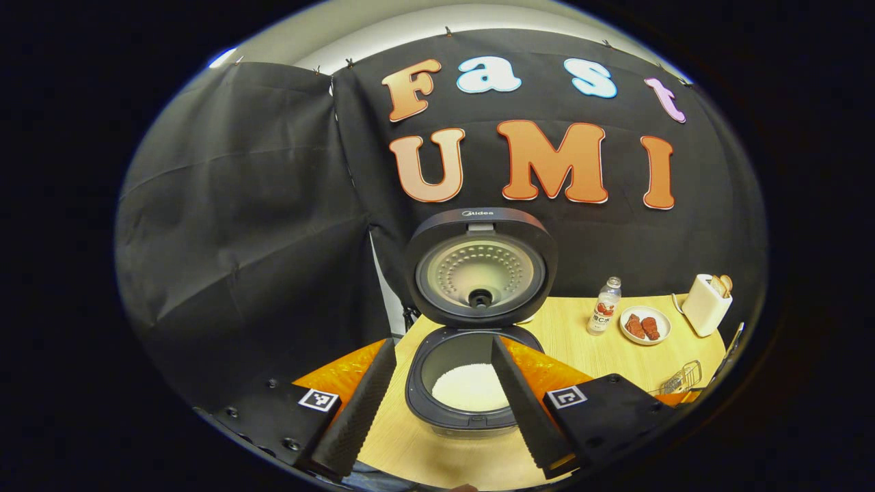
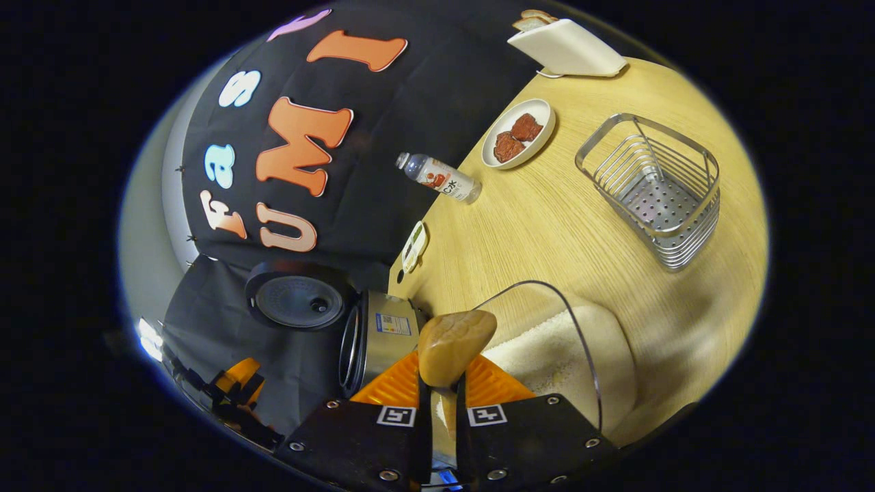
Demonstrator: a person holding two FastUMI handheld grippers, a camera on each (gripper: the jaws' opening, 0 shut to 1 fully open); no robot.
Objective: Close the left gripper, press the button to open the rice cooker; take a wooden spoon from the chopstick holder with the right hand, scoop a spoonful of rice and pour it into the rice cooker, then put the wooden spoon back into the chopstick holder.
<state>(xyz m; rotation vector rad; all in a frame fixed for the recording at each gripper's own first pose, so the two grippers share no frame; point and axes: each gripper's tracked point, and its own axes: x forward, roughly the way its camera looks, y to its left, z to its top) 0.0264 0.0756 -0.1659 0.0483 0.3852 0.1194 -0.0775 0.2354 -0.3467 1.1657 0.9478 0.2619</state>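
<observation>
Right hand-held gripper (image 2: 438, 403) clamped on wooden spoon (image 2: 454, 345), bowl forward over the rice container (image 2: 547, 355); rice cooker (image 2: 379, 335) open to its left. Left hand-held gripper (image 1: 444, 403) spread wide.

I see a light wooden table (image 2: 547, 225) bearing an open dark rice cooker (image 1: 472, 383), a clear bottle (image 2: 441, 178), a white plate (image 2: 517, 133), a white toaster (image 2: 567, 49), a wire chopstick holder (image 2: 653, 191) and a glass rice bowl (image 2: 554, 348).
</observation>
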